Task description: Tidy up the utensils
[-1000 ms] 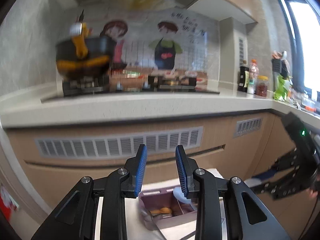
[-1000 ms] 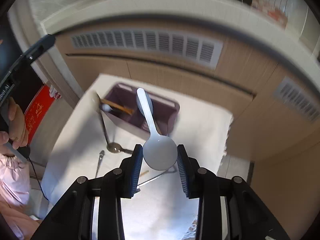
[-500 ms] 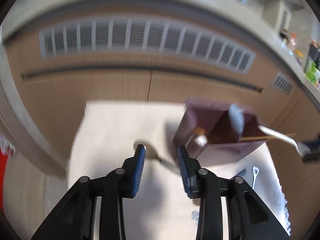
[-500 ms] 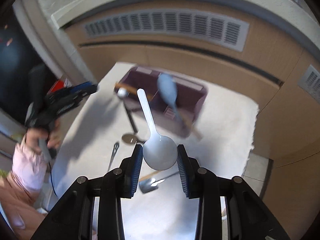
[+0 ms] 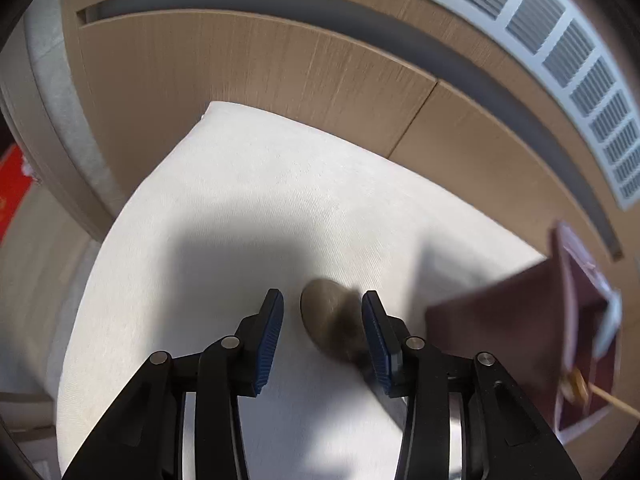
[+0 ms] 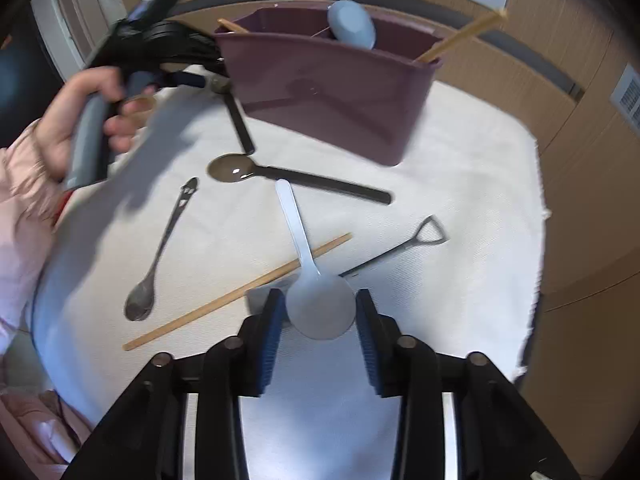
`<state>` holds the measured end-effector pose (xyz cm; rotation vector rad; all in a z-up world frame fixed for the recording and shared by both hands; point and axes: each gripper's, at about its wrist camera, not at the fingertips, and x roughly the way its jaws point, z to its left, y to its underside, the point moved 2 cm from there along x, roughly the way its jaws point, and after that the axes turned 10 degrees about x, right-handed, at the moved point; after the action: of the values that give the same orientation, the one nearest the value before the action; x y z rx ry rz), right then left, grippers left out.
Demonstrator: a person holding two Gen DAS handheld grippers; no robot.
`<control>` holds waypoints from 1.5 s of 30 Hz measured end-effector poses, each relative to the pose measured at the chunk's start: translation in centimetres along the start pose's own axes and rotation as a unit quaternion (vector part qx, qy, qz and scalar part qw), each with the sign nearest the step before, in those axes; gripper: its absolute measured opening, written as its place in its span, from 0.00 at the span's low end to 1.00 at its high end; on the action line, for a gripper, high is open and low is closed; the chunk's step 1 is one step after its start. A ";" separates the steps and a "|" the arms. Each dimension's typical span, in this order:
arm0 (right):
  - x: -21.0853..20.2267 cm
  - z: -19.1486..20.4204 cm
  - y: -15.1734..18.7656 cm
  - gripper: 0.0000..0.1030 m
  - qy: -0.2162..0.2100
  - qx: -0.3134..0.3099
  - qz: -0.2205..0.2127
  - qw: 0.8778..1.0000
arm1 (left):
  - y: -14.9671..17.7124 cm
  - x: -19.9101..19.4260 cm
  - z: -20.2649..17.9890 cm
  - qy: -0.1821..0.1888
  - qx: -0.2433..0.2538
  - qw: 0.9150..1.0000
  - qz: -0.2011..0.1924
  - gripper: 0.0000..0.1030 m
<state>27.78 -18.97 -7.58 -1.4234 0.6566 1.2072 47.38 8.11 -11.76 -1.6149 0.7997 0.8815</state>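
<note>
A maroon plastic utensil caddy [image 6: 336, 80] is standing at the far side of a white cloth [image 6: 460, 184], holding a pale blue spoon [image 6: 352, 30] and wooden chopsticks [image 6: 460, 40]. Nearer, a black-handled spoon [image 6: 296, 176], a slim metal spoon [image 6: 160, 252], a loose chopstick [image 6: 224, 300] and a shovel-shaped spoon [image 6: 404, 248] are lying flat. A white plastic spoon [image 6: 316, 292] is pointing its handle away.

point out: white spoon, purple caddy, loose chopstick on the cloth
white spoon [image 6: 320, 310], right wrist view, on its bowl between the right gripper's fingers.
purple caddy [image 6: 332, 92], right wrist view, on its front wall.
loose chopstick [image 6: 224, 300], right wrist view, mid-shaft.
</note>
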 end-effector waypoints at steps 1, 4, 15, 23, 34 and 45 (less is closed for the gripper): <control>0.1 -0.2 0.2 0.71 -0.019 0.007 0.000 1.000 | 0.0 0.4 -0.4 -0.014 0.013 1.000 0.004 0.45; -0.8 -0.6 0.2 0.84 -0.009 0.009 -0.042 0.999 | 0.5 0.4 -1.2 -0.043 0.067 0.997 -0.007 0.45; 5.2 1.6 -4.0 0.34 -0.005 -0.099 -0.010 0.995 | 5.3 -3.5 -0.5 -0.031 0.250 0.968 -0.015 0.46; 4.1 2.1 -3.1 0.08 -0.002 -0.098 -0.013 0.995 | 6.4 -5.9 4.2 0.072 0.026 0.995 0.064 0.65; -0.4 0.0 -2.3 0.08 -0.018 -0.037 -0.082 0.996 | 4.6 -2.3 -2.2 -0.027 0.024 0.996 0.083 0.72; -0.9 -1.0 -1.6 0.08 -0.021 -0.005 -0.097 0.995 | 9.0 -5.6 -4.9 -0.035 0.180 0.983 -0.032 0.10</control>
<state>29.20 -19.73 -6.26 -1.4321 0.4721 1.0859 37.63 1.87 -10.52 -1.2782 0.8013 0.6980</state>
